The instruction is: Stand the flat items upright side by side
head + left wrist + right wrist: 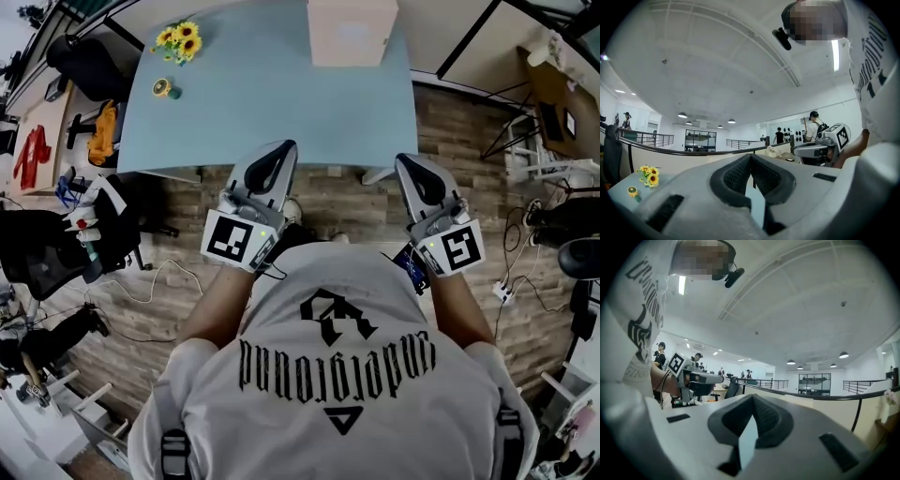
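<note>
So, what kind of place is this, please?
Probably an open-plan office or lab: a pale blue table on wood flooring, a black office chair, and railings under round ceiling lamps.

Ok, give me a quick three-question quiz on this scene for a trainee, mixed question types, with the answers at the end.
1. True or false: the left gripper has its jaws together with nothing between them.
2. Where do the sunflowers stand on the table, as the person sees it? A, far left corner; B, near right corner; C, middle of the near edge.
3. In a word or two: what is the right gripper holding?
Key: 1 true; 2 A; 3 nothing, as its jaws are shut and empty.
</note>
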